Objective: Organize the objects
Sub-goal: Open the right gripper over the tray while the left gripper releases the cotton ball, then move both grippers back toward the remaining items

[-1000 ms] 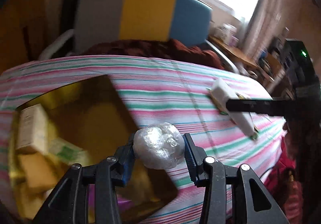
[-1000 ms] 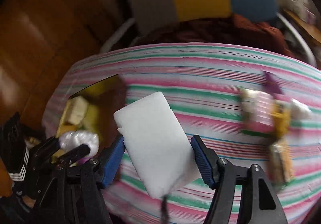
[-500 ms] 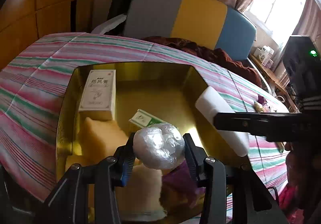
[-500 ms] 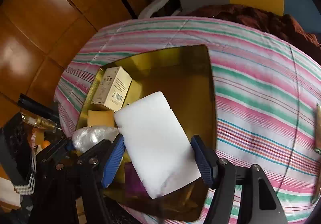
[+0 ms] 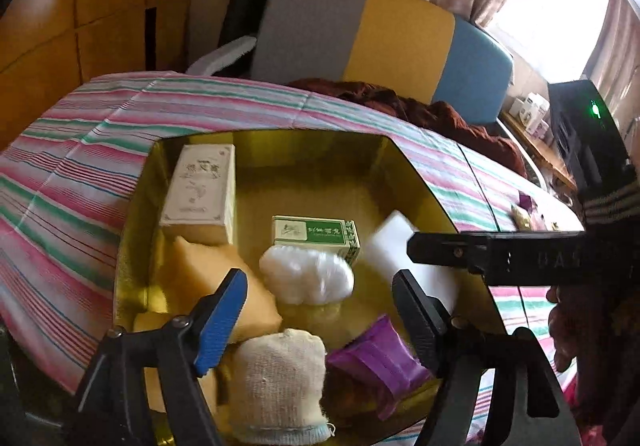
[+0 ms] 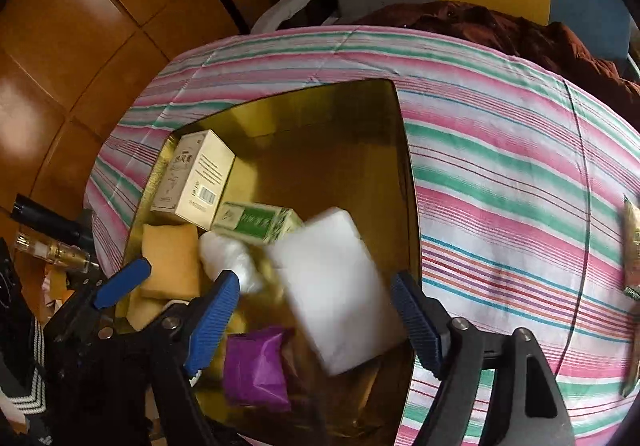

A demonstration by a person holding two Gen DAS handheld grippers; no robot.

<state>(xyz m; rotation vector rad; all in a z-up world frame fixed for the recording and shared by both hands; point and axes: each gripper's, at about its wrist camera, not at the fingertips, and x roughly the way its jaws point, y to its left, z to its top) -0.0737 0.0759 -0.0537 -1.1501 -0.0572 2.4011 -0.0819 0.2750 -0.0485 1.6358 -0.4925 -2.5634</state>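
A gold box [image 5: 416, 182] [image 6: 404, 166] lies on the striped cloth with several items in it. My left gripper [image 5: 318, 322] hovers over its near end, jaws opening, pads touching nothing. Just beyond them a plastic-wrapped ball [image 5: 306, 278] [image 6: 228, 258] is blurred, loose in the box. My right gripper [image 6: 314, 322] is also opening. A white foam block [image 6: 336, 294] [image 5: 396, 246] sits blurred between its pads, clear of both, above the box floor. In the left wrist view a right gripper finger [image 5: 480, 258] crosses in front of the block.
Inside the box: a cream carton [image 5: 200, 190], a green carton [image 5: 316, 232], a yellow sponge [image 5: 208, 278], a knitted cloth [image 5: 280, 378], a purple packet [image 5: 376, 358]. Snack packets [image 6: 632, 250] lie at the cloth's right edge. A chair [image 5: 400, 30] stands behind the table.
Both grippers swung from the open cloth to above the gold box. Their jaws then spread, and the wrapped ball and the white block dropped free of the pads.
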